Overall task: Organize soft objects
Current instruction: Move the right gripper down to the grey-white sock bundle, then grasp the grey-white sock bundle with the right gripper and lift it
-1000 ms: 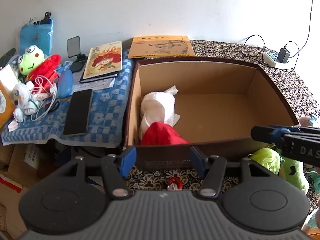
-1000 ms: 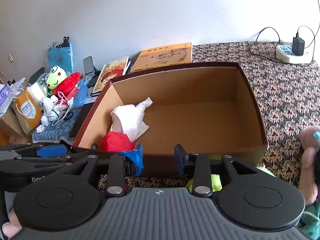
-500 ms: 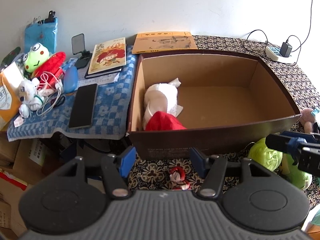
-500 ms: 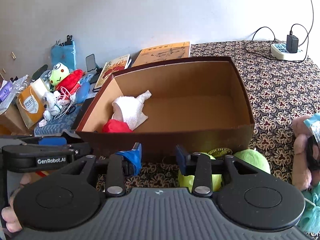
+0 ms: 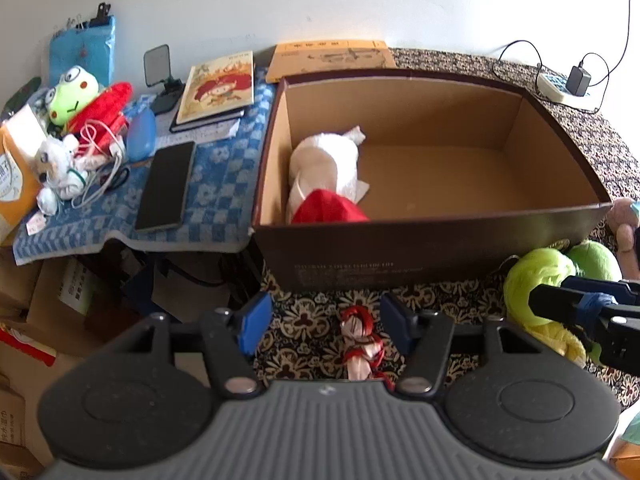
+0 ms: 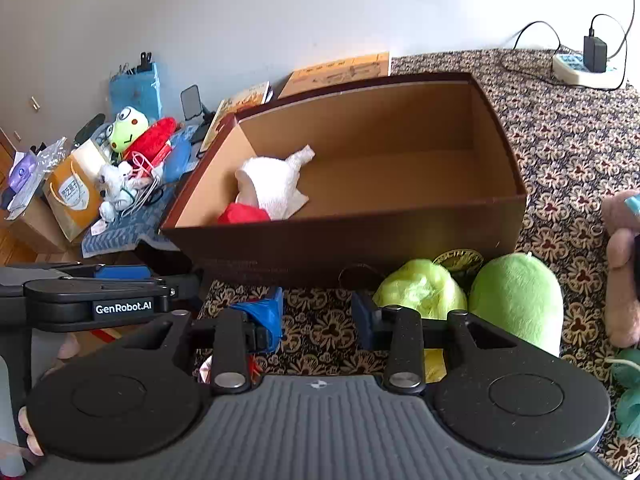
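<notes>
A brown cardboard box (image 5: 432, 248) (image 6: 360, 248) stands open on the patterned cloth. A white plush (image 5: 324, 164) (image 6: 272, 184) and a red soft piece (image 5: 328, 210) (image 6: 244, 214) lie in its left end. My left gripper (image 5: 326, 322) is open and empty in front of the box, above a small red-and-white soft toy (image 5: 360, 340). My right gripper (image 6: 318, 314) is open and empty, next to a yellow-green soft object (image 6: 420, 290) (image 5: 536, 276) and a green plush (image 6: 516, 300). A pink plush (image 6: 622, 264) lies at the right.
To the left, a blue checked cloth (image 5: 224, 184) holds a phone (image 5: 166, 186), a book (image 5: 218, 88), a frog plush (image 5: 72, 94) (image 6: 128, 128), a red plush and a small white plush (image 5: 60, 168). A power strip (image 5: 560, 90) (image 6: 580, 68) sits at the back right.
Both grippers have pulled back from the box toward the near side. The toys in front of the box have come into view. Both stay open.
</notes>
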The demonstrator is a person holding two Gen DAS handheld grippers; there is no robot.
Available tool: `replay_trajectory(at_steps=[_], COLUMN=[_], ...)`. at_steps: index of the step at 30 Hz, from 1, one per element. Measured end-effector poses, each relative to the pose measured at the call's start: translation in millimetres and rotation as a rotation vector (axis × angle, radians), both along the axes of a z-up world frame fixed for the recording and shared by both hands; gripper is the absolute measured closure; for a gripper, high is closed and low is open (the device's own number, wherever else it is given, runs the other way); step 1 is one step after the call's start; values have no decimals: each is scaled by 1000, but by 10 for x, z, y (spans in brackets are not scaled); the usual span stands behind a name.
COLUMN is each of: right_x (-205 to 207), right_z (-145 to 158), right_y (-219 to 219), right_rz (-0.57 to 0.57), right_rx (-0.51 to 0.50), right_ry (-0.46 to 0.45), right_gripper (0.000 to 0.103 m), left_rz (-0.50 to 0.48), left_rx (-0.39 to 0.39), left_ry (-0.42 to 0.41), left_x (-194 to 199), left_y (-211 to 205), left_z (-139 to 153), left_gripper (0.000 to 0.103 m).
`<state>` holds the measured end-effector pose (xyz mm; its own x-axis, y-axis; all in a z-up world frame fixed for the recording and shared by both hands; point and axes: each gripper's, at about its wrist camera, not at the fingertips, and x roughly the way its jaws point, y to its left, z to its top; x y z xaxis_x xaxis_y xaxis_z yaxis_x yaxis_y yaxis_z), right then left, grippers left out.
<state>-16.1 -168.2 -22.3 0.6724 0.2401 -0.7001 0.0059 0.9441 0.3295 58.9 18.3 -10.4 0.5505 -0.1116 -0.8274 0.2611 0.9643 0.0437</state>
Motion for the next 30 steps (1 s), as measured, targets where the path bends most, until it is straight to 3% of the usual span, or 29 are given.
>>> replay_trajectory(at_steps=[9, 21, 24, 30], right_x=[-10, -92, -77, -93], right_z=[-129, -390, -498, -566], right_y=[-20, -204, -248, -251], right_rz=[33, 87, 98, 110], right_rx=[50, 166, 205, 222], right_ry=[64, 219, 282, 316], right_gripper=[82, 82, 82, 82], left_rz=[-109, -497, -529, -552], left_rx=[-30, -222, -235, -218], left_ry=[28, 77, 102, 146], left_x=[-115, -653, -676, -607], left_y=[36, -69, -162, -311], left_z=[-150, -320, -404, -588], left_gripper=[41, 38, 38, 36])
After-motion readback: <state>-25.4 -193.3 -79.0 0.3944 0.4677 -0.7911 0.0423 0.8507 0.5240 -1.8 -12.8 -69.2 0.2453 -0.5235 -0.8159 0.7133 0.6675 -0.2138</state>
